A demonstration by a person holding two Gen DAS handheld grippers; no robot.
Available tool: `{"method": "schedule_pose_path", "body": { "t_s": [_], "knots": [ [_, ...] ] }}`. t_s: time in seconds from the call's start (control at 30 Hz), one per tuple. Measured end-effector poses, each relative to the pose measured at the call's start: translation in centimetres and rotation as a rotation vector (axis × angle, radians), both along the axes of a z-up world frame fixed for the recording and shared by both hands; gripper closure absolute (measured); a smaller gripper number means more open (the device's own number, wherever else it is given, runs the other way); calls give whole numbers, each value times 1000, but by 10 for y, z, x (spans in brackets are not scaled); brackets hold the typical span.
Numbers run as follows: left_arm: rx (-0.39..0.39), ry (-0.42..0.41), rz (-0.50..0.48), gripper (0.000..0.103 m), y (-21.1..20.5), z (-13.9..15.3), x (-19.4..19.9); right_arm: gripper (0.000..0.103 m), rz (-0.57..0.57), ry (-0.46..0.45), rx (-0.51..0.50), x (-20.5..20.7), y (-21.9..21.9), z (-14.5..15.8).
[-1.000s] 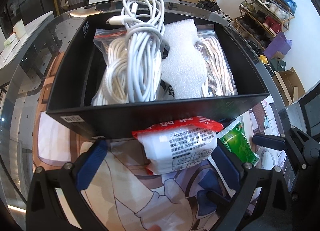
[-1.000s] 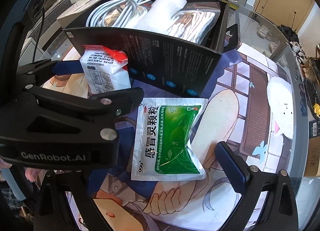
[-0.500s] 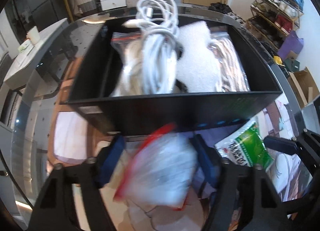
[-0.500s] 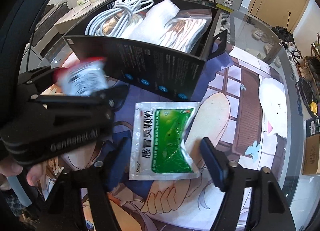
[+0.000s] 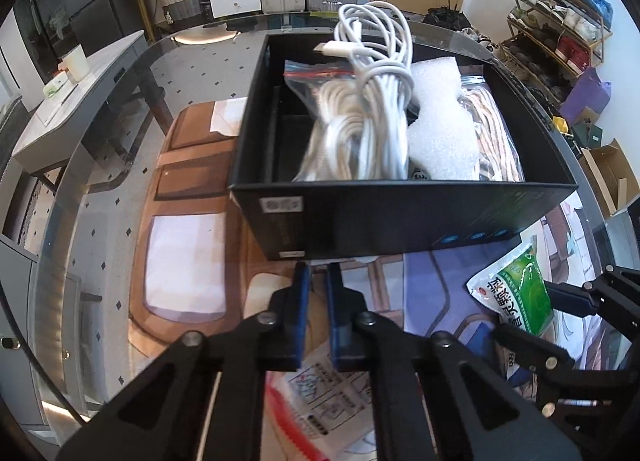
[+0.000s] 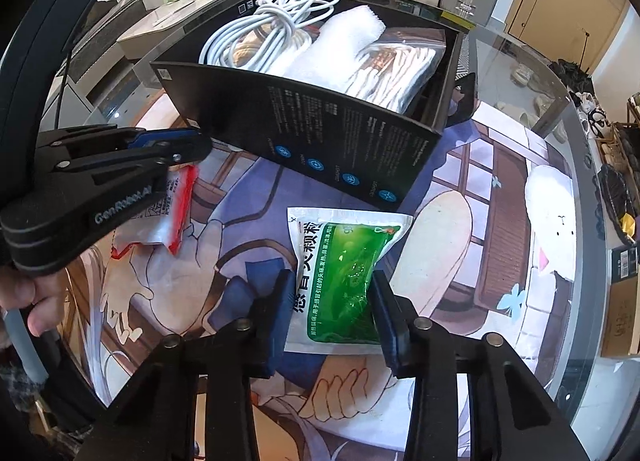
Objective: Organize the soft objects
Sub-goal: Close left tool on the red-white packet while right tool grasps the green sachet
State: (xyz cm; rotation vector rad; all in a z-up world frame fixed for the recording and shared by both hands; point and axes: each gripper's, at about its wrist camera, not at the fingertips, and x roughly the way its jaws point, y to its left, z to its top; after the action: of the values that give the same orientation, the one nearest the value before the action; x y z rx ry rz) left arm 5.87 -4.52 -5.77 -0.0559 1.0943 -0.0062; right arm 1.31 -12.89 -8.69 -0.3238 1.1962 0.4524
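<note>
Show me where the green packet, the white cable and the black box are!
green packet (image 6: 352, 269), right wrist view, on its green middle panel.
white cable (image 5: 376, 73), left wrist view, on the knot around the bundle.
black box (image 5: 400, 217), left wrist view, on its near outer wall.

The box (image 6: 344, 149) is black with small blue round marks and pale print on its side. Inside it lie white cables (image 5: 376, 101), white foam (image 5: 440, 117) and a clear bag with a red strip. In front of the box a green-and-white packet (image 6: 344, 273) lies on a cartoon-printed mat (image 6: 472, 229) in lilac, brown and cream. Left of the box, a white packet (image 6: 168, 213) has red edges.
</note>
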Motion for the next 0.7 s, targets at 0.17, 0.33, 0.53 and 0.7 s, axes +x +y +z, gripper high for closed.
{"method": "schedule_pose_path", "body": {
  "t_s": [0.17, 0.33, 0.53, 0.7],
  "knots": [
    [4, -1, -31, 99, 1, 1, -4, 67, -4, 9, 10, 2, -1, 3],
    [-15, 13, -54, 99, 6, 3, -3, 67, -2, 14, 19, 6, -4, 1],
    [-3, 3, -130, 88, 6, 17, -14, 67, 2, 14, 23, 6, -5, 2],
    [-6, -15, -201, 51, 4, 29, -24, 67, -1, 15, 28, 5, -4, 3]
  ]
}}
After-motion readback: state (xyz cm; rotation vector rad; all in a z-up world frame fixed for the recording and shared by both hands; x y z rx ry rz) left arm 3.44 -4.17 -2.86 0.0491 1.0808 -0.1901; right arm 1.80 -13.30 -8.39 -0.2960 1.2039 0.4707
